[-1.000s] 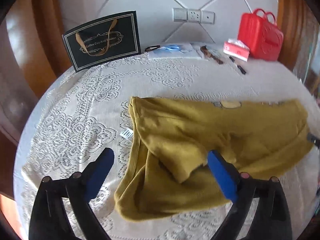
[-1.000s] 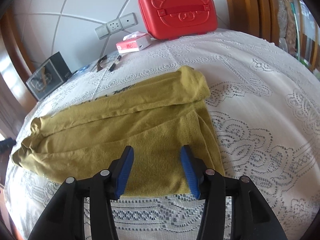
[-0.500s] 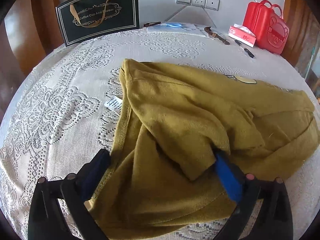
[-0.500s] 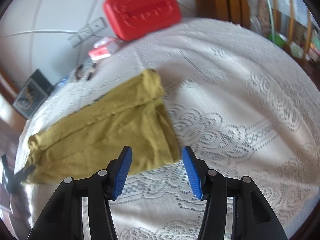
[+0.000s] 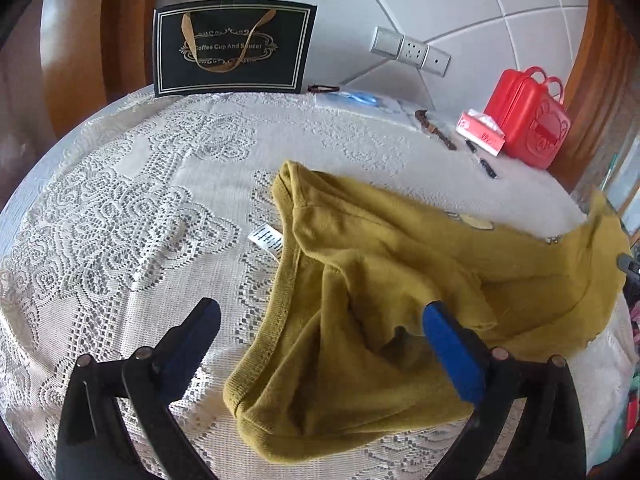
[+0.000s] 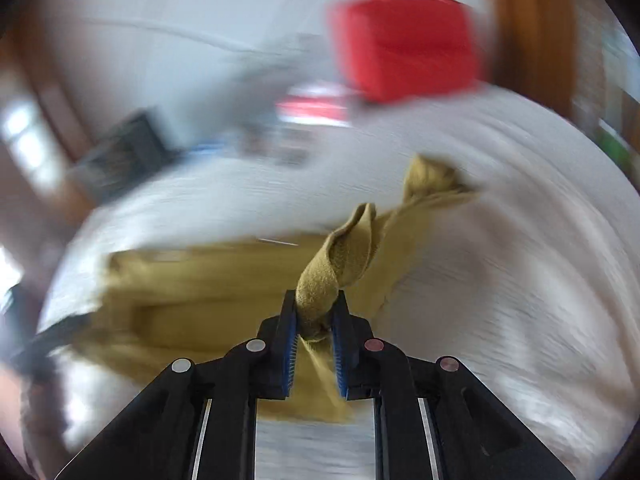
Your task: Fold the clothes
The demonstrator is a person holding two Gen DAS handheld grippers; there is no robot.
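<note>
A mustard-yellow garment [image 5: 400,300] lies crumpled on the lace tablecloth [image 5: 140,208], its white label [image 5: 266,238] showing at the left edge. My left gripper [image 5: 320,344] is open and hovers over the garment's near left end, touching nothing. In the blurred right wrist view my right gripper [image 6: 314,320] is shut on a bunched fold of the garment [image 6: 332,268] and holds it lifted off the table; the far right corner [image 5: 604,216] is raised.
A black gift bag [image 5: 232,46] stands at the back. A red case [image 5: 528,118], a tissue box [image 5: 480,134], pens [image 5: 486,166] and papers [image 5: 360,100] lie at the back right. The table edge curves close on the left and right.
My right gripper has shut on the garment's right end and lifted it, moving fast. My left gripper has pulled back and up from the cloth, staying open.
</note>
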